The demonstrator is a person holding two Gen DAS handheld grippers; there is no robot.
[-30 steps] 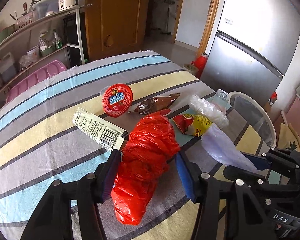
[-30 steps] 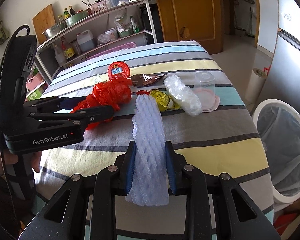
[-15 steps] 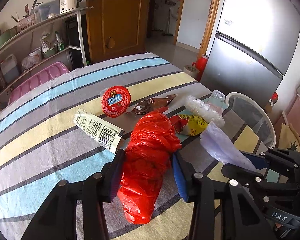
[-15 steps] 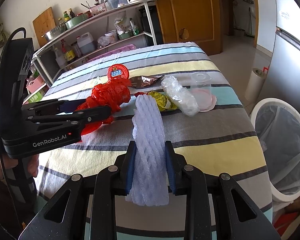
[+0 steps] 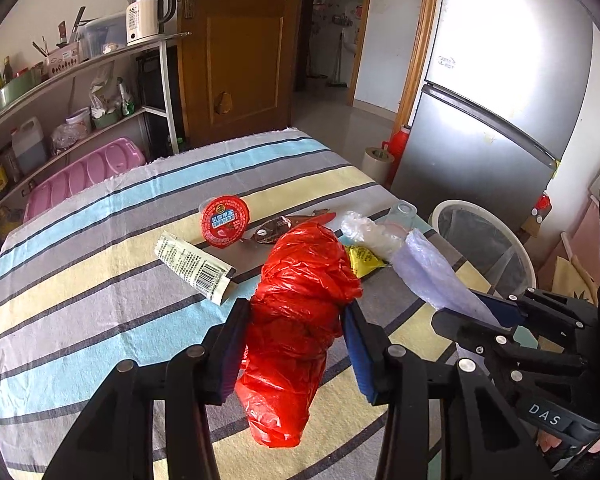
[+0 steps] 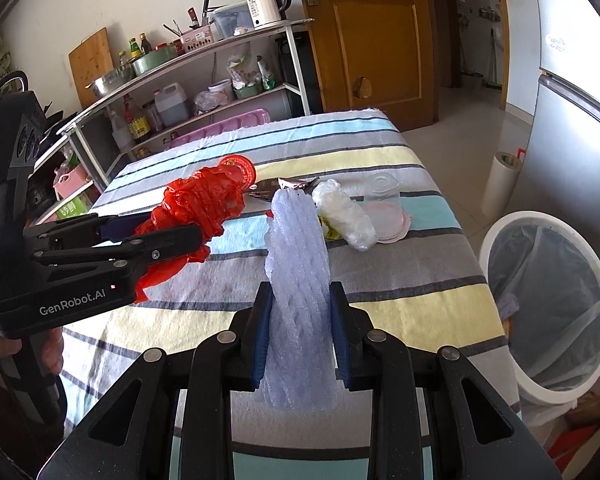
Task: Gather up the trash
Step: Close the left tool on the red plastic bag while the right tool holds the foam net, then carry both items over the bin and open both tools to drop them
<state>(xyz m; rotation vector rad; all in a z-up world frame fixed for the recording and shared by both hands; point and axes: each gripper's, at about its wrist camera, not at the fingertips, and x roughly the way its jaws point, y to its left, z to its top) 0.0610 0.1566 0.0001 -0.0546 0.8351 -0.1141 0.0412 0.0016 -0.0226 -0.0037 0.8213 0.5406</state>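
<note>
Trash is what I have in both hands: my left gripper (image 5: 296, 344) is clamped on the red plastic bag (image 5: 300, 320), which hangs between its blue pads clear of the table (image 5: 100, 280). My right gripper (image 6: 298, 328) pinches the foam net sleeve (image 6: 298, 248), upright between its fingers. The left jaws have just been closing on the bag. Neither piece is binned yet. Left on the striped cloth I see the red-lidded cup (image 5: 225, 222), a barcode wrapper (image 5: 194, 266), a brown wrapper (image 5: 276, 228), a yellow packet (image 5: 362, 258), crumpled clear plastic (image 6: 346, 216) and a clear cup (image 6: 382, 188). The white bin (image 6: 548, 304) stands beside the table, to my right.
</note>
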